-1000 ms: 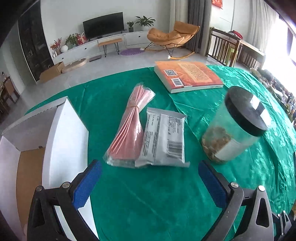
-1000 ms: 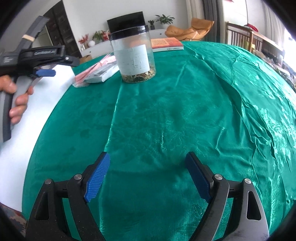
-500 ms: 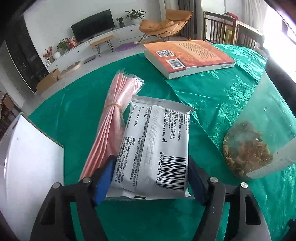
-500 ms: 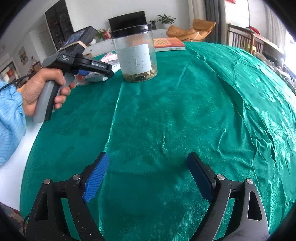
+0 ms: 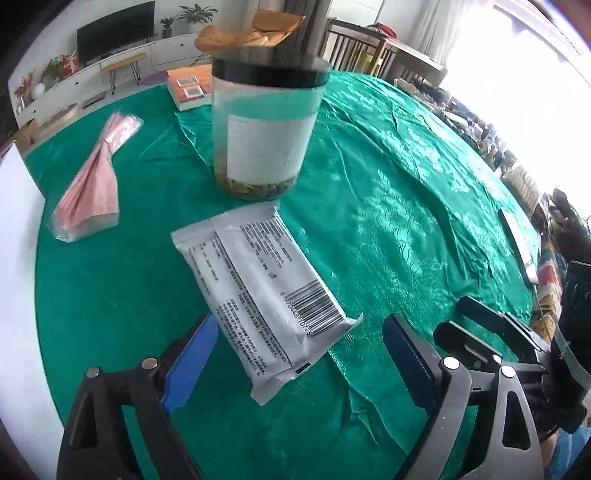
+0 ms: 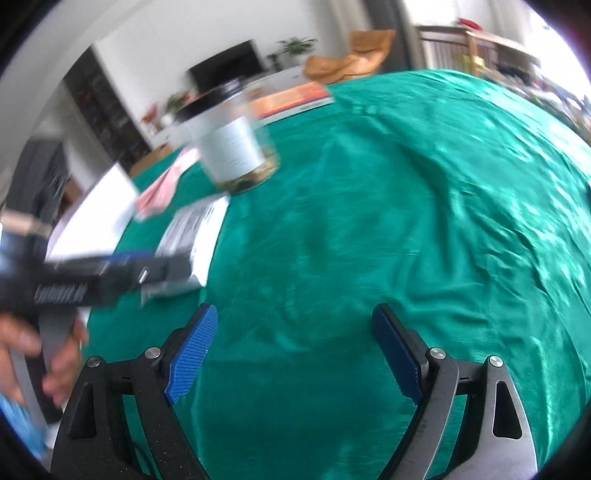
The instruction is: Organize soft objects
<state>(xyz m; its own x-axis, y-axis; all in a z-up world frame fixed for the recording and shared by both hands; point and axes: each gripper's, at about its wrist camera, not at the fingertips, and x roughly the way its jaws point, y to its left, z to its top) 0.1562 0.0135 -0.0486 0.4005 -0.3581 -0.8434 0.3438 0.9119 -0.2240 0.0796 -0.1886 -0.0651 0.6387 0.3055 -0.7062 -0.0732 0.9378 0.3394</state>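
Lying between the left gripper's (image 5: 295, 362) spread jaws, grey packet (image 5: 258, 295); right gripper (image 6: 291, 350) likewise spread.

At the upper left of the left wrist view, a dark television (image 5: 115, 28) stands on a long white cabinet (image 5: 110, 64) against a white wall (image 5: 229, 11), with potted plants (image 5: 192, 13) beside it and a small wooden bench (image 5: 123, 62) on the pale floor (image 5: 122, 94) in front. An orange lounge chair (image 5: 251, 29) sits at top centre, wooden chairs (image 5: 364, 50) to its right. Strong daylight floods in from a window (image 5: 517, 48) at the upper right, washing that corner out.
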